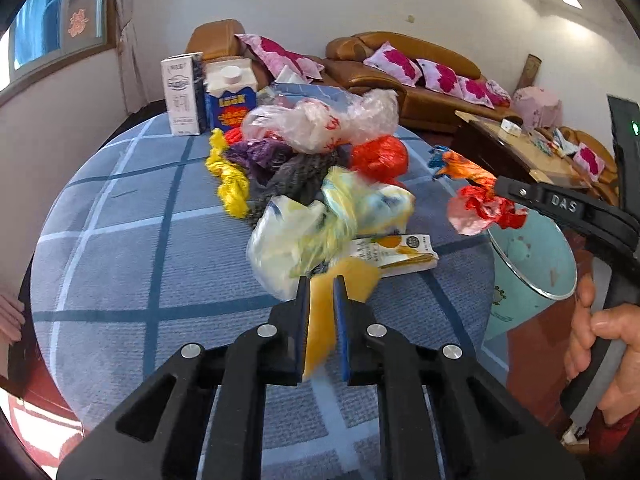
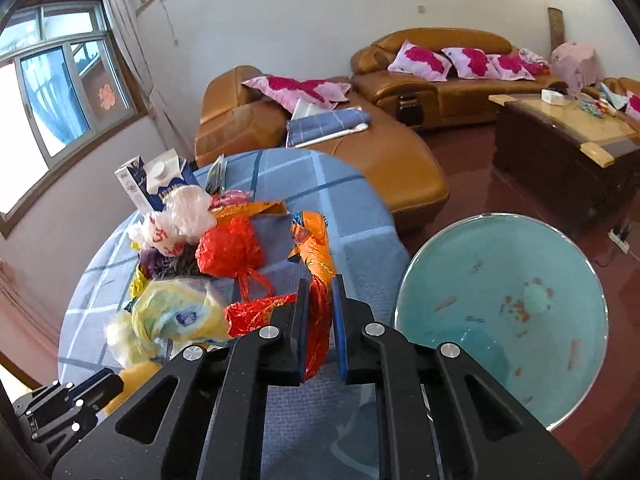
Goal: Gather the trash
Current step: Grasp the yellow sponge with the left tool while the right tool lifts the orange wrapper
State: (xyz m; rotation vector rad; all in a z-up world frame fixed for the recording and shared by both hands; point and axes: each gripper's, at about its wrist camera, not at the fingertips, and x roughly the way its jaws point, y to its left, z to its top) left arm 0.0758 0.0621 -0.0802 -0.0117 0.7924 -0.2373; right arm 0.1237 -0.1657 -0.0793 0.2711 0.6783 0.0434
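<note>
Early stage, I'd judge. Left claw [image 1: 322, 280] pinches a yellow bag [image 1: 320, 312] at the bench [image 1: 120, 248] near edge. Right claw [image 2: 320, 280] pinches a red-orange foil wrapper [image 2: 318, 304] just short of the teal bin [image 2: 500, 312], which sits off the bench's right edge and looks empty bar stains. Left over mid-bench: pile of crumpled bags [image 1: 312, 160], flattened carton [image 1: 396, 252]; two upright cartons [image 1: 208, 92] at far edge

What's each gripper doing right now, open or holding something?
Left gripper: closed on a yellow plastic bag.
Right gripper: closed on a red-orange plastic wrapper.
</note>
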